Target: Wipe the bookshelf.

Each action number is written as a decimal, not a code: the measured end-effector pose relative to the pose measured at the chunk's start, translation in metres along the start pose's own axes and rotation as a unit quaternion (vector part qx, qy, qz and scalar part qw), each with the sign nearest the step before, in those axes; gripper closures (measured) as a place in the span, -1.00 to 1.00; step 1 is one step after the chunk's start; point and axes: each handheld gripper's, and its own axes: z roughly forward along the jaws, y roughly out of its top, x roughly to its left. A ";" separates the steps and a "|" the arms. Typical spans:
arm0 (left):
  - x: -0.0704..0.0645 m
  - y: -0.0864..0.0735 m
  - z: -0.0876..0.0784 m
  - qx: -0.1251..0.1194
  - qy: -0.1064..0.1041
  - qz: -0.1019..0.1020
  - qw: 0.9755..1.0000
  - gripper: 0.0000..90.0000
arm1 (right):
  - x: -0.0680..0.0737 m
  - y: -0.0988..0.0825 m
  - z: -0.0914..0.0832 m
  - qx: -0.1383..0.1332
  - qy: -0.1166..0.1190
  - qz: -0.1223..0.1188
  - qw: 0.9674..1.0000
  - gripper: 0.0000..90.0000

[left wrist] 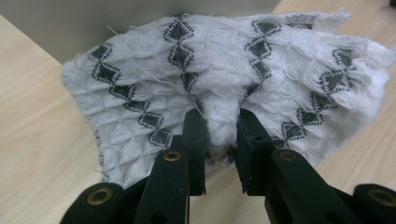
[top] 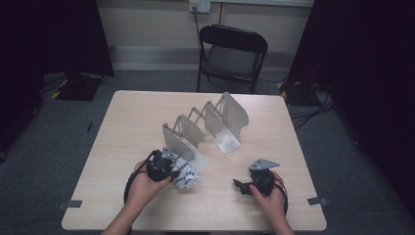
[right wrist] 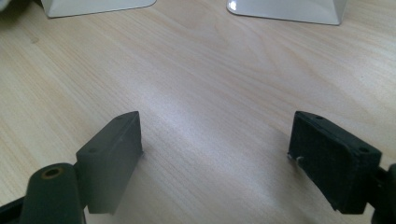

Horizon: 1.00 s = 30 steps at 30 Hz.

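Left gripper view, along the left claw (left wrist: 219,128): gripped a bunched fold of the white cloth (left wrist: 224,79) with dark diamond marks, jaws drawn narrow and pressed on it from both sides. Showed the rest of the cloth hanging slack ahead of the tips and to either side of them, with a frayed edge and loose threads. Showed a grey plate of the metal rack (left wrist: 116,18) just beyond the cloth, and bare counter (left wrist: 32,121) below and beside the jaws.

High view, same grip: found the left claw (top: 177,170) low over the counter, with the cloth (top: 188,175) bundled at its tips, on the wood or just above it, right at the near end of the rack. Found the right claw (top: 240,185) well apart from the cloth, jaws spread wide and empty over bare wood.

Judged the step as settling the cloth by the rack's near plate. Called for a firm pinch until the bundle rested on the wood, a slow straight descent, and room between tips and plate so as not to knock the rack. Warranted care with the loose threads, likely to snag on the pads at release. Could have used the idle right claw to steady the rack
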 end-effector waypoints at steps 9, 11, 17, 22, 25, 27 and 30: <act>-0.002 -0.009 0.004 -0.011 -0.002 -0.005 1.000 0.51 | 0.000 0.000 0.000 0.000 0.000 0.000 1.000 -0.63; -0.002 -0.010 0.002 -0.015 -0.005 -0.006 1.000 0.43 | 0.000 0.000 0.000 0.000 0.000 0.000 1.000 -0.63; -0.004 -0.009 -0.004 -0.026 -0.002 0.003 1.000 0.29 | 0.000 0.000 0.000 0.000 0.000 0.000 1.000 -0.63; -0.003 -0.006 -0.007 -0.047 0.004 0.002 0.999 0.22 | 0.000 0.000 0.000 0.000 0.000 0.000 1.000 -0.63; -0.004 -0.004 -0.007 -0.060 0.007 -0.002 0.998 0.22 | 0.000 0.000 0.000 0.000 0.000 0.000 1.000 -0.63; -0.003 -0.004 -0.004 -0.057 0.007 -0.006 0.998 0.22 | 0.000 0.000 0.000 0.000 0.000 0.000 1.000 -0.63; -0.001 -0.006 0.006 -0.048 0.006 -0.004 0.999 0.25 | 0.000 0.000 0.000 0.000 0.000 0.000 1.000 -0.63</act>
